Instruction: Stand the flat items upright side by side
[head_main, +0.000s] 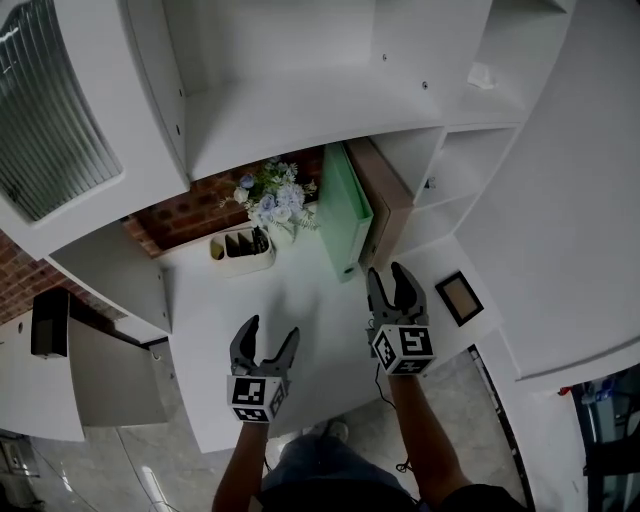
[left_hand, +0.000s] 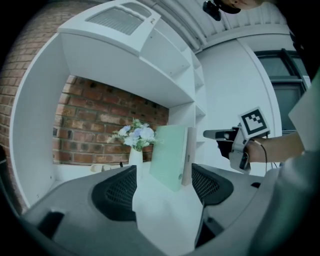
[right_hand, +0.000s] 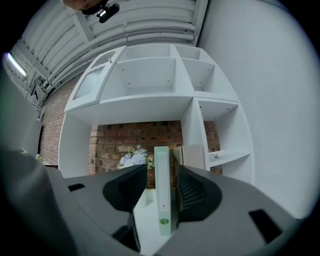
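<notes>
Progress: two flat items are standing upright on the desk (head_main: 300, 335), so most of the job is looking done.
Green binder (head_main: 345, 205): is standing on its edge with its spine facing the person, near the back of the desk and just right of the vase of flowers (head_main: 275, 198).
Beige binder (head_main: 388, 192): is standing right beside the green one, on its far side against the shelf upright. The two are sitting side by side and seem to be touching, though the seam is too narrow to be sure.
Right gripper (head_main: 390, 276): is hovering just in front of the green binder and pointing along it. Its jaws are standing partly apart and pinching nothing. In the right gripper view the spine is showing in the gap between them, but the head view is placing it beyond the fingertips.
Left gripper (head_main: 270, 330): is hanging over the bare desk, well short of the binders, with its jaws spread wide and nothing between them.
Small frame (head_main: 460, 297): is lying flat on the desk's right edge, apart from the binders. It is possibly one more flat item waiting to be stood up, though that is a guess.
Pen tray (head_main: 243, 248): is sitting left of the binders and is taking no part.
Remaining: at most the frame is needing to be raised, and neither binder is leaning enough to be needing a nudge.
</notes>
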